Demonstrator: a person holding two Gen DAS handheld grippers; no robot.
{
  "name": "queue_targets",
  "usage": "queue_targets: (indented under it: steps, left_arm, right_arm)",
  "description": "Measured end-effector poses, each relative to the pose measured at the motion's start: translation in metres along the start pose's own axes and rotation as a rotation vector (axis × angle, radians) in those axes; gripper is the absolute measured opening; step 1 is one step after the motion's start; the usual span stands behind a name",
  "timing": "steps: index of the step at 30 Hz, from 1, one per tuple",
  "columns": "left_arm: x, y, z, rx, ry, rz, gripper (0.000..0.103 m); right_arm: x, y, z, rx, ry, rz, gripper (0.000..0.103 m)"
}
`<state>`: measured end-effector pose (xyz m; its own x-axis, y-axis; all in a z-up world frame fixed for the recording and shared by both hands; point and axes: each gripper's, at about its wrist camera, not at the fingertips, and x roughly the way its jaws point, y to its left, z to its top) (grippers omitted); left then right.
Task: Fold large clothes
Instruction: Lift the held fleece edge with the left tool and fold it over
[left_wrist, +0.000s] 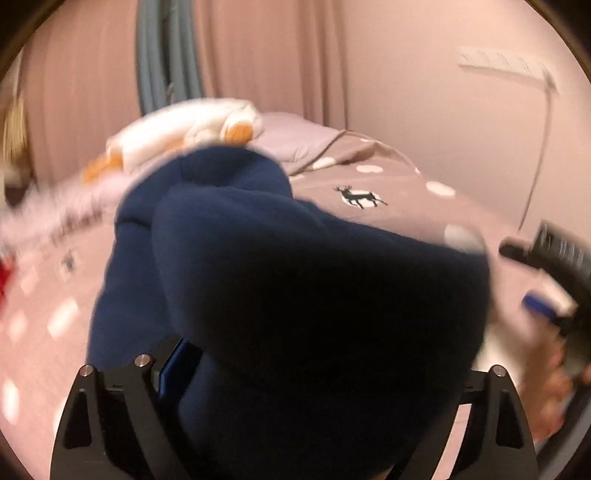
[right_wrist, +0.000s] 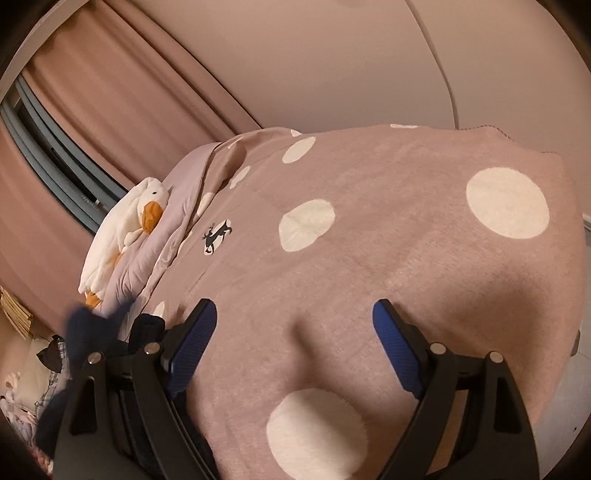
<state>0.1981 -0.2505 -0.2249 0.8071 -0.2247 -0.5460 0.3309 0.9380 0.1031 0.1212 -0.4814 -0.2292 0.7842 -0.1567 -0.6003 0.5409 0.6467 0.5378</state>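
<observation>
A dark navy garment (left_wrist: 280, 280) fills the middle of the left wrist view, bunched and lifted above the bed. It drapes over my left gripper (left_wrist: 295, 369) and hides the fingertips; only one blue pad (left_wrist: 177, 365) shows beside the cloth. My right gripper (right_wrist: 293, 332) is open and empty, its blue pads (right_wrist: 397, 347) wide apart over the pink dotted blanket (right_wrist: 369, 229). It also shows in the left wrist view (left_wrist: 554, 280) at the right edge. Part of the navy garment (right_wrist: 88, 332) shows blurred at the lower left of the right wrist view.
A white and orange plush duck (right_wrist: 122, 232) lies by the pillow (left_wrist: 295, 136) at the head of the bed. Pink curtains (right_wrist: 92, 110) and a window stand behind. A pile of other clothes (right_wrist: 33, 373) lies off the bed at the left. The bed's edge drops off at the right (right_wrist: 576, 295).
</observation>
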Motion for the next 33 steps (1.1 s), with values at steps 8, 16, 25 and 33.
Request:
queue_targets:
  steps: [8,16,25,33]
  left_arm:
    - [-0.037,0.074,0.006,-0.41,0.018,-0.284,0.098]
    - [-0.079,0.124,-0.006,-0.534,-0.031,-0.128,0.098]
    - [-0.111,0.143,-0.017,-0.635,-0.019,-0.23,0.099]
    - [-0.139,0.183,-0.035,-0.739,-0.157,-0.16,0.099]
  right_arm:
    - [0.006,0.017,-0.003,-0.066,0.015,0.021,0.088]
    - [0.007,0.029,-0.011,-0.087,0.02,0.016,0.088]
    - [-0.018,0.08,-0.021,-0.216,-0.049,0.082,0.088]
    - [-0.006,0.092,-0.032,-0.256,0.002,0.071,0.09]
